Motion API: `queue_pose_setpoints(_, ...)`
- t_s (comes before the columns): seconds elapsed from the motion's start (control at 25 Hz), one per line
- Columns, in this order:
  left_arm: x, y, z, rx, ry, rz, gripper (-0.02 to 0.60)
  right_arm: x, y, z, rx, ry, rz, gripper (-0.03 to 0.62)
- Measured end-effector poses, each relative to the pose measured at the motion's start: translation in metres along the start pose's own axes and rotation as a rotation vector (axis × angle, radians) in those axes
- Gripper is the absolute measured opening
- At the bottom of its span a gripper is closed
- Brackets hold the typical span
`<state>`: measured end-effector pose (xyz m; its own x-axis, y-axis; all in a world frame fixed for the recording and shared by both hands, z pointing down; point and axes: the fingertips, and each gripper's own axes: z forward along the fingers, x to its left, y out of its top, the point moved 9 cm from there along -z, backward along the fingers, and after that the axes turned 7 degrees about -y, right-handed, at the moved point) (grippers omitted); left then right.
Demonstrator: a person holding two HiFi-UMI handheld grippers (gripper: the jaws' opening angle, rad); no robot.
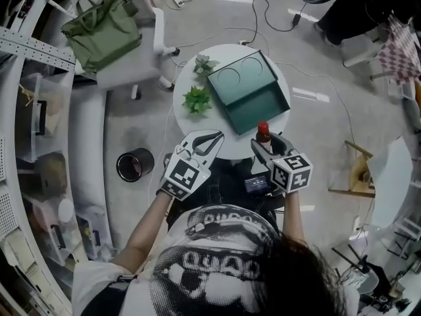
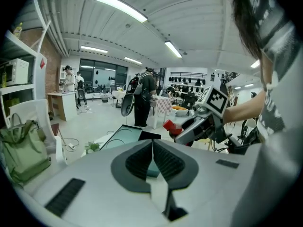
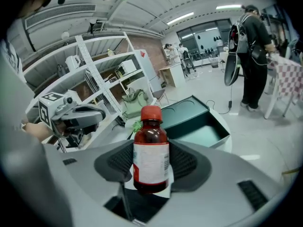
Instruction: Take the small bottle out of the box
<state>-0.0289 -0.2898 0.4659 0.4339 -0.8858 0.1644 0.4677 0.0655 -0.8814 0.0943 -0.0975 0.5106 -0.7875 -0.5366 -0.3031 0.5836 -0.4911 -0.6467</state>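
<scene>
A small brown bottle (image 3: 151,151) with a red cap and white label stands upright between the jaws of my right gripper (image 3: 151,162), which is shut on it. In the head view the bottle (image 1: 264,135) is held just off the near edge of the round table, in front of the open teal box (image 1: 250,92). The box (image 3: 195,122) looks empty inside, its lid folded back. My left gripper (image 1: 209,142) hovers at the table's near left edge, jaws shut with nothing between them (image 2: 152,162). From the left gripper view the bottle's red cap (image 2: 169,125) shows to the right.
Two small green plants (image 1: 197,99) sit on the white round table (image 1: 189,114) left of the box. A chair with a green bag (image 1: 102,30) stands far left, a black bin (image 1: 134,164) on the floor. Cables run behind the table. People stand in the distance.
</scene>
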Motion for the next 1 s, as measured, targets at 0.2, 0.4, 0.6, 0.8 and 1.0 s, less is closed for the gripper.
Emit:
queue_pose_setpoints(0.2,-0.007,0.003,0.008,-0.011,-0.020,0.006,0.017,-0.002,-0.005,-0.016,-0.019,0.000,0.045,0.224)
queue_pose_setpoints(0.4,-0.021,0.008,0.016,-0.016,-0.010,0.022,0.016,-0.009,-0.008,-0.036,-0.052,0.011,0.057,0.224)
queue_pose_setpoints(0.6,-0.047,0.014,0.025,-0.021,0.048,0.021,0.017,-0.027,-0.020,-0.060,-0.085,0.043,0.064,0.224)
queue_pose_setpoints(0.8,-0.087,0.011,0.026,-0.032,0.118,-0.010,0.017,-0.035,-0.037,-0.086,-0.109,0.081,0.044,0.224)
queue_pose_setpoints(1.0,-0.139,0.015,0.031,-0.057,0.157,-0.029,0.016,-0.043,-0.055,-0.120,-0.135,0.119,0.023,0.224)
